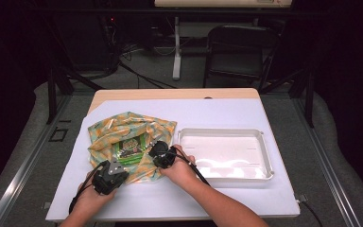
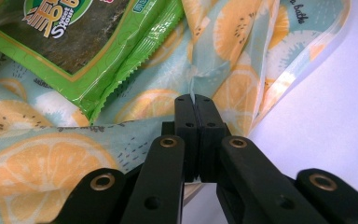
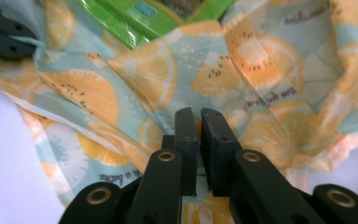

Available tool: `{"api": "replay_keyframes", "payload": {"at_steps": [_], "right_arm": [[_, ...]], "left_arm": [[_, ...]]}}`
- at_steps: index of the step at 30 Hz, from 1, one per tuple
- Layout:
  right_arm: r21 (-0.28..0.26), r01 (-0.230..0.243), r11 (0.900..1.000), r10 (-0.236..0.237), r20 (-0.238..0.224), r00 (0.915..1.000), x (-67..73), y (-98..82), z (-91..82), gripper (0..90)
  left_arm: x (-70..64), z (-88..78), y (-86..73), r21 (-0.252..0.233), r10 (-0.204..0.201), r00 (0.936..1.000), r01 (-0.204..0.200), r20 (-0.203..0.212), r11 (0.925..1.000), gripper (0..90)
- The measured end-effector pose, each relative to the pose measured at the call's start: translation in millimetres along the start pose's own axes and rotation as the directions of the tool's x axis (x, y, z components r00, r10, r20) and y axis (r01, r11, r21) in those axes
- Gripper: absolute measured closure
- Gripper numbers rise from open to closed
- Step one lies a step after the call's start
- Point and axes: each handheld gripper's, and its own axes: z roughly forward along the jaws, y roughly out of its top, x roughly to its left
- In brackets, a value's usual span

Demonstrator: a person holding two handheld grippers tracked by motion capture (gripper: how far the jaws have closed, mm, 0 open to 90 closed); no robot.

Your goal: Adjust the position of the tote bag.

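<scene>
- Bag film [image 2: 242,70], the citrus-print kind, is pinched in your left gripper [image 2: 196,100], jaws pressed together on a raised fold.
- Your right gripper [image 3: 200,114] grips more film at 3 o'clock from it, jaws nearly together.
- The bag lies on the table [image 1: 217,113], at 9 o'clock from the white tray [image 1: 264,156], with the green snack packet [image 1: 131,150] on it.
- Judging by this, you're opening the mouth; next, pull the layers apart gently.

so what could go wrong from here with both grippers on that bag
1. The left gripper pinches only a thin fold of the bag; a pull could slip it free or tear it.
2. The green packet lies loose on the bag; lifting the near edge could slide it off toward the table's far side.
3. The right gripper looks barely closed on the bag, so its hold may be weak.
</scene>
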Motion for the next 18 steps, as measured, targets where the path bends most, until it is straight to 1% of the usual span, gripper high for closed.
{"api": "replay_keyframes", "payload": {"at_steps": [1,2,3,5,6,9,10,13,14,18], "right_arm": [[-0.002,0.015,1.0,-0.015,-0.001,0.9999,-0.3,1.5,-2.6,83.9],[-0.026,0.001,1.0,-0.001,-0.004,1.0,1.0,2.8,-4.7,82.7],[-0.048,-0.003,0.999,0.002,-0.006,1.0,1.4,5.0,-7.6,79.8],[-0.094,-0.01,0.996,0.009,-0.01,0.9999,1.7,10.3,-13.6,75.2],[-0.118,-0.017,0.993,0.016,-0.004,0.9999,2.0,13.1,-15.7,73.1],[-0.151,-0.031,0.988,0.03,-0.008,0.9995,-0.1,22.6,-18.6,64.9],[-0.165,-0.046,0.985,0.045,-0.01,0.9989,-0.6,25.1,-17.4,62.2],[-0.176,-0.072,0.982,0.071,-0.013,0.9974,-3.6,31.0,-11.2,58.3],[-0.173,-0.075,0.982,0.075,-0.011,0.9972,-4.4,32.5,-9.0,57.0],[-0.164,-0.072,0.984,0.072,-0.007,0.9974,-7.4,35.8,0.9,52.0]], "left_arm": [[-0.2,0.2,0.0,-0.002,-0.001,1.0,0.001,-0.001,1.0,89.9],[-0.1,0.3,0.0,-0.003,0.0,1.0,0.0,0.0,1.0,89.9],[0.1,0.3,0.2,-0.002,0.002,1.0,-0.002,-0.001,1.0,89.9],[-0.6,1.0,0.7,-0.006,-0.003,1.0,0.003,-0.001,1.0,89.8],[-1.0,1.3,0.8,-0.007,-0.004,1.0,0.004,0.0,1.0,89.9],[-1.5,1.3,1.1,-0.005,0.002,1.0,-0.002,-0.001,1.0,89.8],[-1.4,1.4,0.9,-0.008,0.0,1.0,0.0,0.001,1.0,89.7],[-0.7,1.3,0.5,-0.011,-0.006,1.0,0.006,0.001,0.9999,89.5],[-0.7,1.3,0.4,-0.011,-0.006,1.0,0.006,0.001,0.9999,89.5],[-0.8,1.4,0.1,-0.015,-0.005,1.0,0.005,-0.001,0.9999,89.2]]}}
